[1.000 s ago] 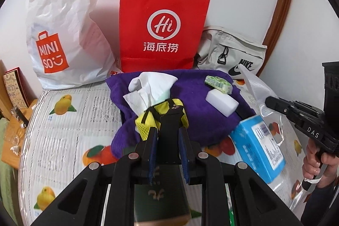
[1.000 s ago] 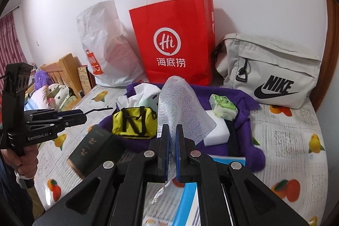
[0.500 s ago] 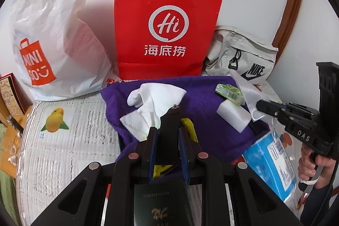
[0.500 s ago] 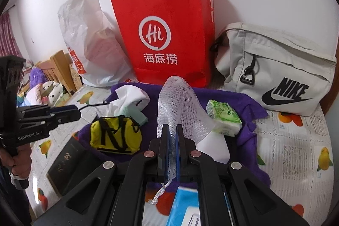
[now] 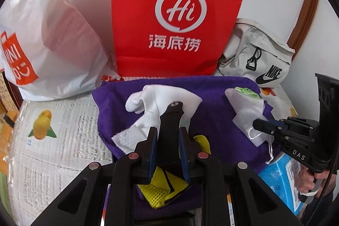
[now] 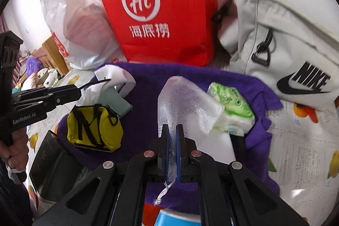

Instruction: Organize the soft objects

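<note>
The left tongs (image 5: 167, 137) are closed on a flat black strap (image 5: 170, 120) with a small screw at its tip. The right tongs (image 6: 172, 137) are shut on a thin white mesh pouch (image 6: 186, 103), which rises stiffly above a fuzzy purple towel (image 6: 148, 77). On this towel, at nine o'clock from the pouch, lies a puffy yellow pouch (image 6: 95, 126); at two o'clock a green printed tissue pack (image 6: 231, 103). A smooth red paper bag (image 6: 156, 5) stands behind, at twelve o'clock.

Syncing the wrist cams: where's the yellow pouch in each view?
Left wrist: yellow pouch at bottom centre, mostly hidden behind the left gripper.
Right wrist: yellow pouch at left of centre, on the purple towel.
Shared landmark: red paper bag, standing behind the towel.
</note>
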Demonstrator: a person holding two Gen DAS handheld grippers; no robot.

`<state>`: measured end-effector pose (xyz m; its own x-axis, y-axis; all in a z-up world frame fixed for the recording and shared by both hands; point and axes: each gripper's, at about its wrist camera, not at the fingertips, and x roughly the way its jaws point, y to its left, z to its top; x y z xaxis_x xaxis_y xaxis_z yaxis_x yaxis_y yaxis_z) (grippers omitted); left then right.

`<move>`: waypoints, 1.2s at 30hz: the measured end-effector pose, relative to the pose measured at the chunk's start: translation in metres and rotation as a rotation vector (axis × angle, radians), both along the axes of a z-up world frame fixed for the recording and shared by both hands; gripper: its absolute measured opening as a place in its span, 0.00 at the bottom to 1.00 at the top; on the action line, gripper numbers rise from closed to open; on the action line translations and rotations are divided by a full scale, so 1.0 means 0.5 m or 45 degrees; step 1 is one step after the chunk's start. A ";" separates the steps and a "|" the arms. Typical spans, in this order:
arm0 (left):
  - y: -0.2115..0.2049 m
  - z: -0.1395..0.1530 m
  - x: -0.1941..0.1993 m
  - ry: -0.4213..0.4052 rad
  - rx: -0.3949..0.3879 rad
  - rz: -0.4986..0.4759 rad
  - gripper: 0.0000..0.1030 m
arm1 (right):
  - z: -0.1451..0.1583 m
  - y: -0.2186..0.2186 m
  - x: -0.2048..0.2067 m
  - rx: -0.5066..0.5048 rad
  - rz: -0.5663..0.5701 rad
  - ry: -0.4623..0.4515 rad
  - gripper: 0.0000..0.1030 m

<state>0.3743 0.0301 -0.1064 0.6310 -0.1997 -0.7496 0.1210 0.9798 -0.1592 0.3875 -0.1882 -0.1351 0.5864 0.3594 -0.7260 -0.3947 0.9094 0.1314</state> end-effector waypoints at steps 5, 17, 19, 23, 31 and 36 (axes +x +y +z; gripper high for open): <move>-0.006 -0.016 0.008 0.028 -0.010 -0.009 0.19 | -0.014 0.005 0.016 -0.007 0.008 0.060 0.07; -0.001 -0.023 0.008 0.052 -0.025 0.016 0.20 | -0.011 -0.001 0.012 0.007 -0.004 0.043 0.42; -0.001 -0.022 0.005 0.052 -0.023 0.014 0.22 | -0.004 -0.005 0.006 0.016 -0.006 0.023 0.43; 0.000 -0.017 -0.003 0.048 0.000 0.031 0.40 | 0.007 -0.009 -0.009 0.008 -0.017 -0.003 0.48; 0.014 0.004 -0.043 0.029 0.009 0.076 0.44 | 0.029 -0.023 -0.062 -0.008 -0.080 -0.055 0.48; 0.018 0.026 -0.098 -0.015 0.026 0.087 0.44 | 0.047 -0.049 -0.121 0.050 -0.120 -0.067 0.48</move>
